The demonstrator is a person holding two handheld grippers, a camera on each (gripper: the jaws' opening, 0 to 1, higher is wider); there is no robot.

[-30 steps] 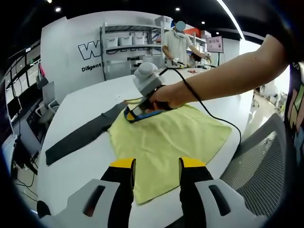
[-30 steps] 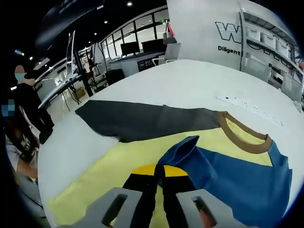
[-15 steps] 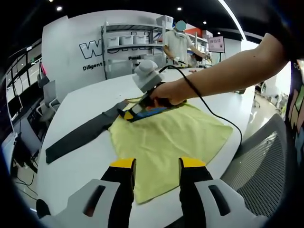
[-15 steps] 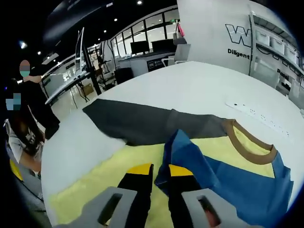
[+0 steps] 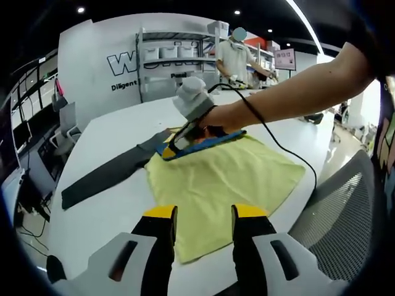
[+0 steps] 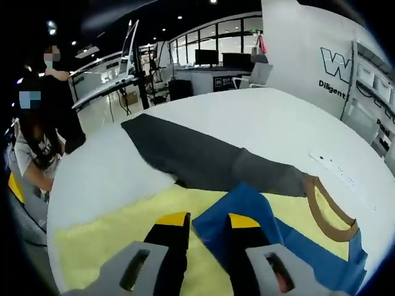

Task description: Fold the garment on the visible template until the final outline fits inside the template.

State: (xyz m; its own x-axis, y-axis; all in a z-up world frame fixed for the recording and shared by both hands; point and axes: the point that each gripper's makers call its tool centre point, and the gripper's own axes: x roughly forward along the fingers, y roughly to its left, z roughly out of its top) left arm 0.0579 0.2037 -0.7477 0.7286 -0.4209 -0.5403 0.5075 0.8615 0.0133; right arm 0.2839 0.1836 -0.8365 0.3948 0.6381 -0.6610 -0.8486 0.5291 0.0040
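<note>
A T-shirt lies flat on the white table [image 5: 105, 135], with a yellow body [image 5: 228, 176], a grey sleeve [image 5: 102, 177] stretched out to the left, and a blue sleeve [image 5: 207, 143]. A hand holds my right gripper [image 5: 168, 150] at the shirt's far edge, where the blue sleeve is turned up over the yellow. In the right gripper view the right gripper [image 6: 208, 221] has its jaws parted, with blue sleeve [image 6: 253, 206] cloth between them. The grey sleeve [image 6: 191, 157] and brown collar [image 6: 321, 213] lie beyond. My left gripper [image 5: 204, 213] hovers open over the shirt's near hem, holding nothing.
A white power strip [image 6: 336, 169] lies on the table past the collar. A mesh chair [image 5: 345, 209] stands at the table's right edge. Shelving [image 5: 179, 61] and a person [image 5: 234, 55] are at the back. More people [image 6: 37, 142] stand by the desks off the table's far side.
The right gripper's jaws went from shut to parted around the blue sleeve. The blue sleeve now stretches further across the yellow body. The left gripper stayed put.
</note>
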